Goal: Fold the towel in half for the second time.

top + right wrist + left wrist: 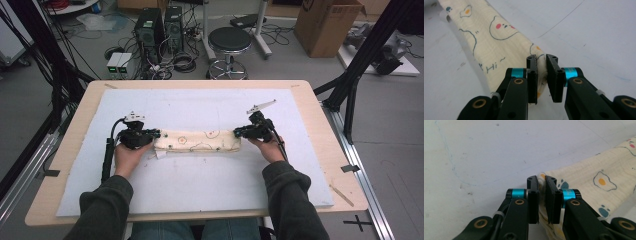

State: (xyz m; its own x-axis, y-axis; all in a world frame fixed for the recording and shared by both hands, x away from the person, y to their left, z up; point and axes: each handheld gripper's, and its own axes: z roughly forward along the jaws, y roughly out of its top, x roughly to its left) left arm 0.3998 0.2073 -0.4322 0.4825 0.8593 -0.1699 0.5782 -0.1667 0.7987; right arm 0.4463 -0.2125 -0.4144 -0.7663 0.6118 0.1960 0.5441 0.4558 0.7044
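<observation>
Cream cotton, crinkled and printed with fried eggs, bear faces and paw marks, makes up the folded cloth point(197, 141); the word "Hi~" can be read on it in the right gripper view, in dark blue beside a bear outline. The cloth lies as a narrow strip near the middle of the white mat point(200, 190) that covers the wooden surface point(320, 100), its long axis running left to right across the person's front.

The left gripper point(150, 135) comes in from the left, lying nearly level and pointing inward along the strip, with the left hand point(127, 155) wrapped around its body. Its jaws are clamped on the cloth's left end, the fabric pinched between the pads point(534, 195).

The right gripper point(239, 132) mirrors it from the right side, held by the right hand point(269, 148). Its jaws are clamped on the cloth's right end, a fold of fabric bunched between them.
</observation>
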